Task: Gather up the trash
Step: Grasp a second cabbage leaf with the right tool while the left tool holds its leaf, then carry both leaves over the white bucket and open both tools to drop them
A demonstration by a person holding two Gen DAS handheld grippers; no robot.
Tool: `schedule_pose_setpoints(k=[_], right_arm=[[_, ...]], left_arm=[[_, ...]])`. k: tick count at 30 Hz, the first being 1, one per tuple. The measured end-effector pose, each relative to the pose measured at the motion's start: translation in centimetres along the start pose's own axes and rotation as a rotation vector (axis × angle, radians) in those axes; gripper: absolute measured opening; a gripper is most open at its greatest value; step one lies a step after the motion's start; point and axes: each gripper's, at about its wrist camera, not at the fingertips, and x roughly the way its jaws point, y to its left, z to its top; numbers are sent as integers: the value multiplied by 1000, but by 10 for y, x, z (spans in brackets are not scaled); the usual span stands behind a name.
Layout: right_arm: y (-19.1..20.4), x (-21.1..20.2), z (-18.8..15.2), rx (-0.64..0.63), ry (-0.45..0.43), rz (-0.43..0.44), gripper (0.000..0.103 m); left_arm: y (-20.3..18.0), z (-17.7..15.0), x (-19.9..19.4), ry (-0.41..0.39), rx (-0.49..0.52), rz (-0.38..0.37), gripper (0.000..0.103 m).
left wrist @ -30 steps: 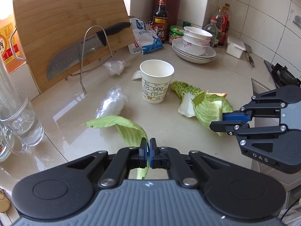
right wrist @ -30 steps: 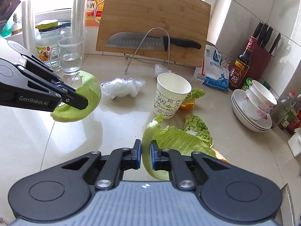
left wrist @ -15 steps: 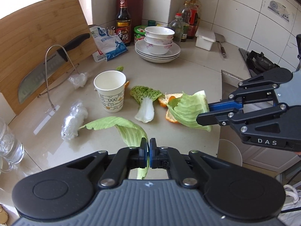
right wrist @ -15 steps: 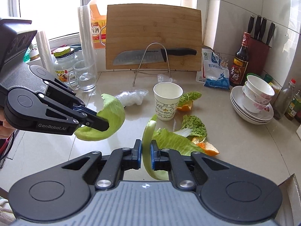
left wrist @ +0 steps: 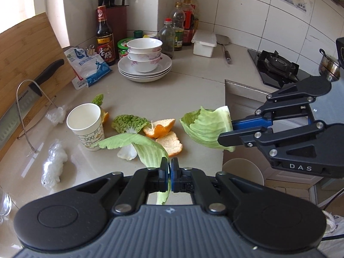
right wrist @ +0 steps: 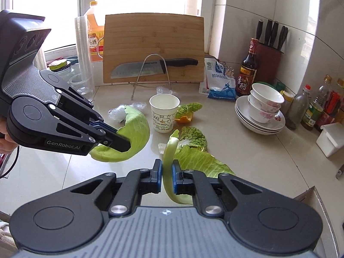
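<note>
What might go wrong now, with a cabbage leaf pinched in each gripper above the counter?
The left gripper pinches only a thin edge of its cabbage leaf; it might tear or slip out. The right gripper's leaf hangs low and, if swung, might knock over the paper cup.

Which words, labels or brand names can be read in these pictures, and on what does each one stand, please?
"DAS": side of the right gripper.
"GenRobot.AI": side of the left gripper.
"SUPOR": blade of the knife, only faintly legible.
"香醋": label of the dark vinegar bottle.
"酒": label of the orange jug; remaining characters blurred.
Blue and white packet: Chinese print too small to read.
Paper cup: drawings only.
</note>
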Motion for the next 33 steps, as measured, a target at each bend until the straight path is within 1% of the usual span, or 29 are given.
schedule_pose_setpoints(k=[10, 21, 24, 28, 33], right_arm=[[-32, -30, -30, 116, 1, -117, 12], [-81, -66, -87, 262, 29, -277, 12], [-97, -70, -106, 303, 38, -295, 12], [-120, -65, -131, 355, 59, -312, 12], [-144, -52, -176, 409, 85, -312, 12]], left_arm=[[-47, 26, 26, 1, 117, -102, 0], [-119, 54, 66, 15, 237, -248, 0], [-139, 61, 78, 22, 256, -274, 0], [-163, 66, 93, 30, 283, -295, 0], [-190, 67, 116, 52, 308, -309, 0]])
